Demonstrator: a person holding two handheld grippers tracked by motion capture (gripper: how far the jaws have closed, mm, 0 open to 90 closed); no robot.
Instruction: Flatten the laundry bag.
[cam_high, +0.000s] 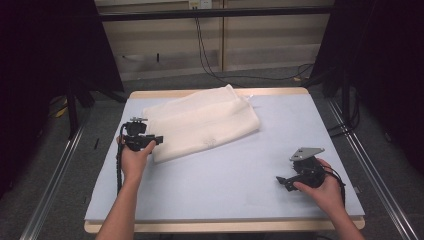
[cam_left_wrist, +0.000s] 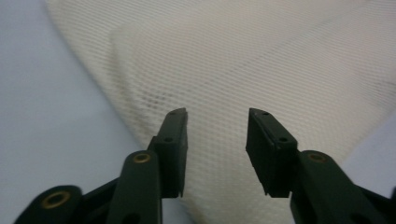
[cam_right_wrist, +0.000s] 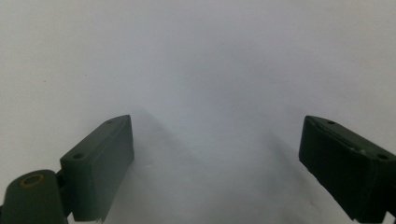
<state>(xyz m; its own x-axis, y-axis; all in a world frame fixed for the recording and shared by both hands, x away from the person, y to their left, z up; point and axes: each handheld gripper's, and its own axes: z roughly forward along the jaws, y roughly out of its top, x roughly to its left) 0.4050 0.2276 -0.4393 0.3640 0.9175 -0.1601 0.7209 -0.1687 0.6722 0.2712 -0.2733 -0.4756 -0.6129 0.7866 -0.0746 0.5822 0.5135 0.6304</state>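
1. A cream mesh cloth (cam_high: 202, 122) lay spread in a loose fold on the far left part of the pale blue counter (cam_high: 240, 185), its far edge close to the counter's far rim.

2. In the high view its long axis ran slantwise, from the near-left corner beside the person's left hand up toward the far right, where a small tag-like end poked out near the far rim. The near long edge ran the same slant, and the near-left corner was the lowest and closest point of the fabric.

3. The left gripper (cam_high: 156, 140) sat at that near-left corner, with its jaws pointing right, toward the cloth. In the left gripper view the mesh cloth (cam_left_wrist: 261, 70) spread ahead of and under the jaws, and its folded edge ran off diagonally to the left.

4. The left jaws stood partly apart with mesh showing in the gap; the pads did not look pressed on it, so I judged nothing was clamped yet.

5. The right gripper (cam_high: 281, 180) rested low at the near right of the counter, well apart from the cloth, with its grey three-cornered plate (cam_high: 306, 153) on top. Its jaws stood wide apart over bare counter (cam_right_wrist: 201, 60) with nothing between them.

6. The left hand (cam_high: 132, 162) was much the nearer one, so the coming pinch most likely fell to it: the corner lay straight ahead of its jaws, and closing there should have caught the folded edge.
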